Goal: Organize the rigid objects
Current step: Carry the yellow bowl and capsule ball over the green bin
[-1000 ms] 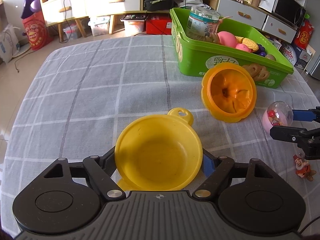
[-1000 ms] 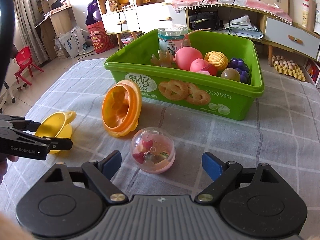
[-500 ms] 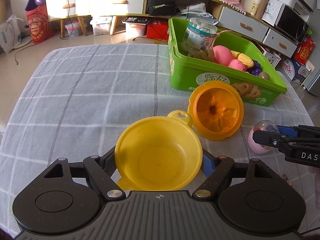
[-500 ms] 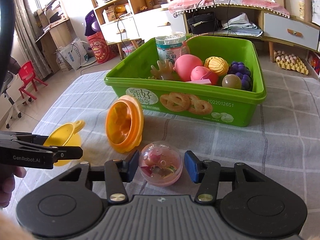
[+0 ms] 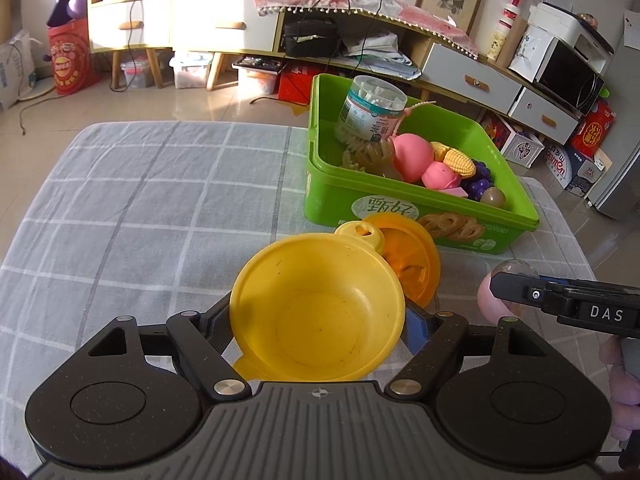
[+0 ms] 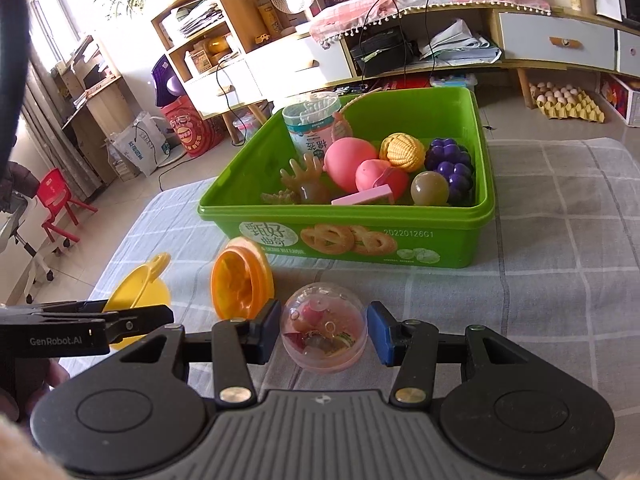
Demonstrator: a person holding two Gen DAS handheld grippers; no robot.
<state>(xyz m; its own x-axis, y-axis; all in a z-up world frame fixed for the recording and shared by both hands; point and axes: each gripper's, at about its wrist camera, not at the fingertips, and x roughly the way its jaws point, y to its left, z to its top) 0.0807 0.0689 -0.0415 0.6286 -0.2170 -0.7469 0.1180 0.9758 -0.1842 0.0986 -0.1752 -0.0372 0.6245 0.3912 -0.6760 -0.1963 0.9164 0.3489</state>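
The yellow bowl [image 5: 320, 312] sits clamped between the fingers of the left gripper [image 5: 320, 326], lifted off the bench [image 5: 140, 208] with its ring handle [image 5: 362, 234] pointing away toward the box. In the right wrist view the same bowl [image 6: 138, 286] shows at the far left, held side-on.

The clear capsule ball [image 6: 323, 334], with small coloured trinkets inside, sits between the blue pads [image 6: 267, 330] of the right gripper [image 6: 324, 334]. The pads stand close on either side of it, narrowed to about its width, though I cannot tell for sure that both press on it, nor whether it is off the cloth.

Just beyond both, an orange cup [image 6: 240, 280] lies on its side on the grey checked cloth, its open mouth facing left, close in front of the green box [image 6: 400, 248]. The box stands on the bench and holds a white tub [image 6: 310, 126], a pink ball [image 6: 348, 162], toy corn [image 6: 402, 152], purple grapes [image 6: 450, 162] and a small toy hand [image 6: 306, 178].
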